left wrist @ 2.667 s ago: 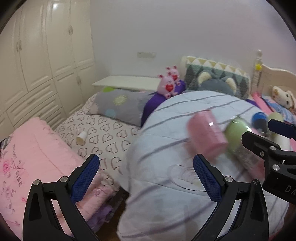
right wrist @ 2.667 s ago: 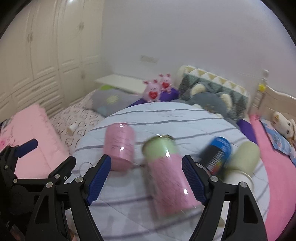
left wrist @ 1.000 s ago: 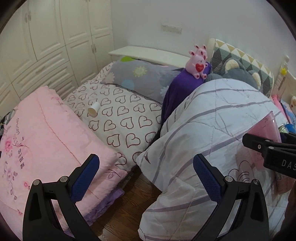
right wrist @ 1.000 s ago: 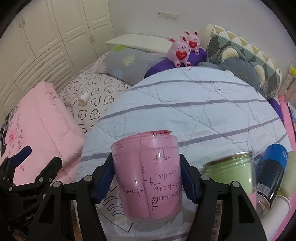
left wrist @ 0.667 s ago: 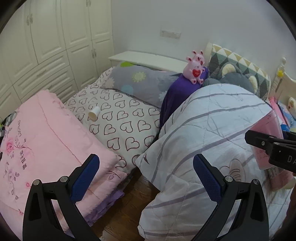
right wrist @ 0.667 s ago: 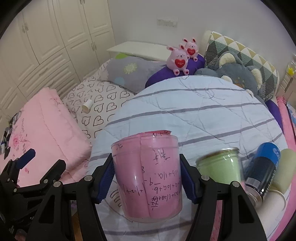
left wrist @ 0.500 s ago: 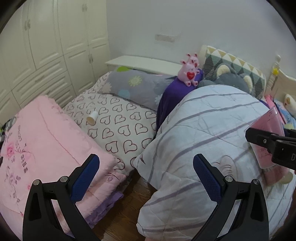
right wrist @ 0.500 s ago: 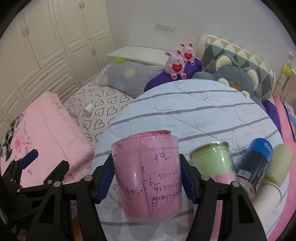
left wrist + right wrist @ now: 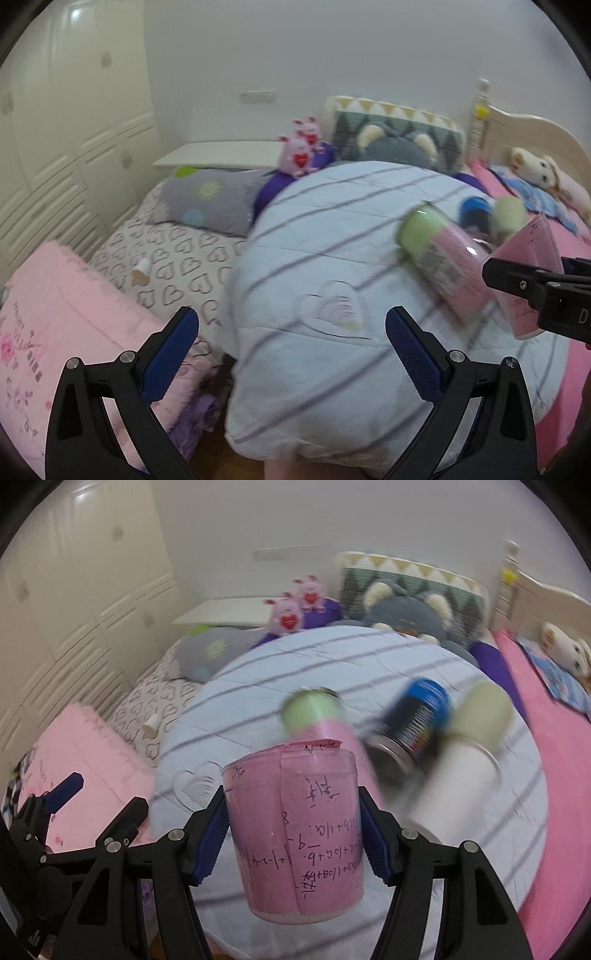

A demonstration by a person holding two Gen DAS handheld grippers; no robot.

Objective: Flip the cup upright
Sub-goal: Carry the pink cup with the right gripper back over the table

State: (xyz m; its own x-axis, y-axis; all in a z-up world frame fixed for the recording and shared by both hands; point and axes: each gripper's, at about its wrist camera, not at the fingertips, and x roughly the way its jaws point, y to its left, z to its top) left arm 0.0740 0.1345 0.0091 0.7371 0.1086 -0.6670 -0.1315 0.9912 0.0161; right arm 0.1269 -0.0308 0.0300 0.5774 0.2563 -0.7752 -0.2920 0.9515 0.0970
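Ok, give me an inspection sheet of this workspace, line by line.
Surface: striped quilt heaped on a bed; soft, uneven.
Job's thing: pink cup with handwriting, clamped between the right tongs, off the quilt; the writing reads upside down.
Clutter: green-and-pink cup, blue can and white-and-green cup lying on the quilt, blurred; small paper roll on the heart-print sheet.
Grippers: left tongs open, holding nothing; right tongs shut on the pink cup.
Cables: nothing seen.
Surroundings: pink blanket, grey pillow, pink plush toys, white wardrobe, headboard.
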